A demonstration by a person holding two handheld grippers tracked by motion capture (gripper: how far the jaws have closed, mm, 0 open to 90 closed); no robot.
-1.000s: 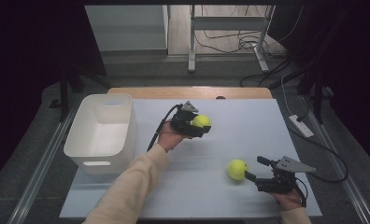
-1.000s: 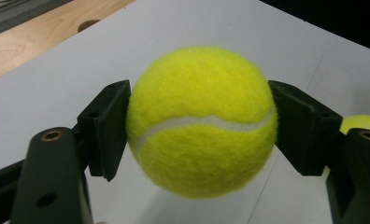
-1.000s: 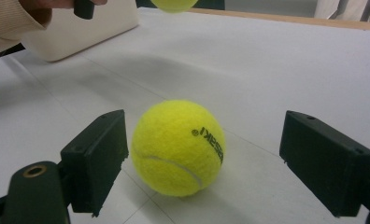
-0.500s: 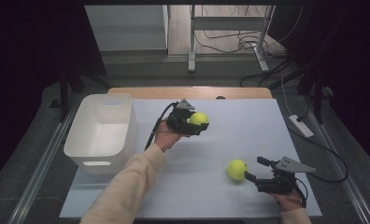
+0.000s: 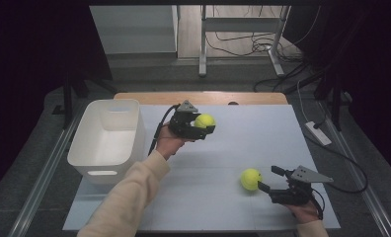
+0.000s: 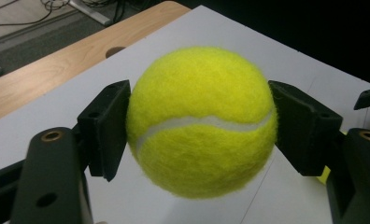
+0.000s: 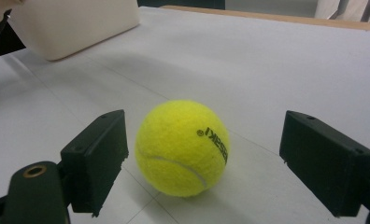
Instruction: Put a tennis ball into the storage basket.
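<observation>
Left gripper (image 5: 199, 129) fingers (image 6: 106, 126) are pinching tennis ball (image 5: 204, 120) at centre frame, clear of bench (image 5: 223, 197); keeping the squeeze steady toward bin (image 5: 107, 136). Right gripper (image 5: 268, 180) fingers are standing spread around second ball (image 5: 251, 178), lower right.

White bin (image 5: 107, 136) standing at desk (image 5: 262, 138) left edge, loose ball (image 5: 251, 178) lying before right tongs (image 5: 265, 180), middle of desk left open

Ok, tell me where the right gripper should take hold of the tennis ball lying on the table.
Across its widest middle. The tennis ball rests on the table, apart from both pads; the open right gripper could ease level forward, then close evenly.
</observation>
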